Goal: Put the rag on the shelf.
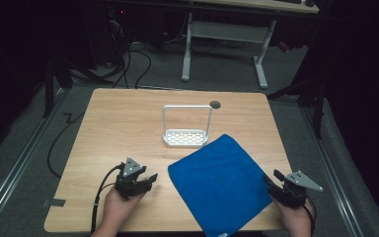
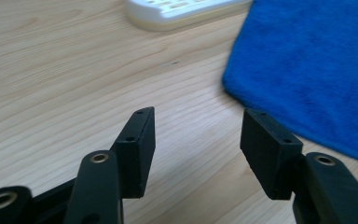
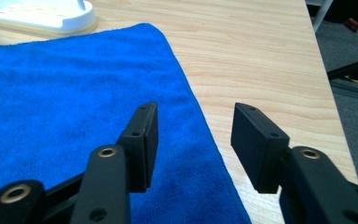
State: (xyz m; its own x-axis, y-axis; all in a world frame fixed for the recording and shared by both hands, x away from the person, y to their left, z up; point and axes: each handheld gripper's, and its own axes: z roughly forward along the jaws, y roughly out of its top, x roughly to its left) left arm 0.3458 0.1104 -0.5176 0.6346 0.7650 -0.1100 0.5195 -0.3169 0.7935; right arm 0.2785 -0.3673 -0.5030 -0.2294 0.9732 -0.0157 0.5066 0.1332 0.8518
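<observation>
Dark floor with cables surrounds the light wooden bench (image 1: 128,123), and a second white-legged desk (image 1: 227,34) stands behind it in the shadow. On the bench lies a bright blue square microfibre cloth (image 1: 217,182), spread flat and turned like a diamond, with its near corner reaching over the front edge of the bench. Just beyond its far corner stands a small white perforated plastic tray with a tall wire handle (image 1: 186,133), upright, near the cloth; whether they touch I cannot tell. A round dark hole (image 1: 215,104) sits in the bench behind the tray. The left black tool (image 1: 153,177) is held by the person's left hand (image 1: 121,205) over bare wood, just beside the left edge of the cloth; in the left gripper view its jaws are spread apart with nothing between them. The right black tool (image 1: 272,178), held by the right hand (image 1: 296,217), rests at the right edge of the cloth; in the right gripper view its jaws are also spread, one over the blue cloth and one over the wood.
</observation>
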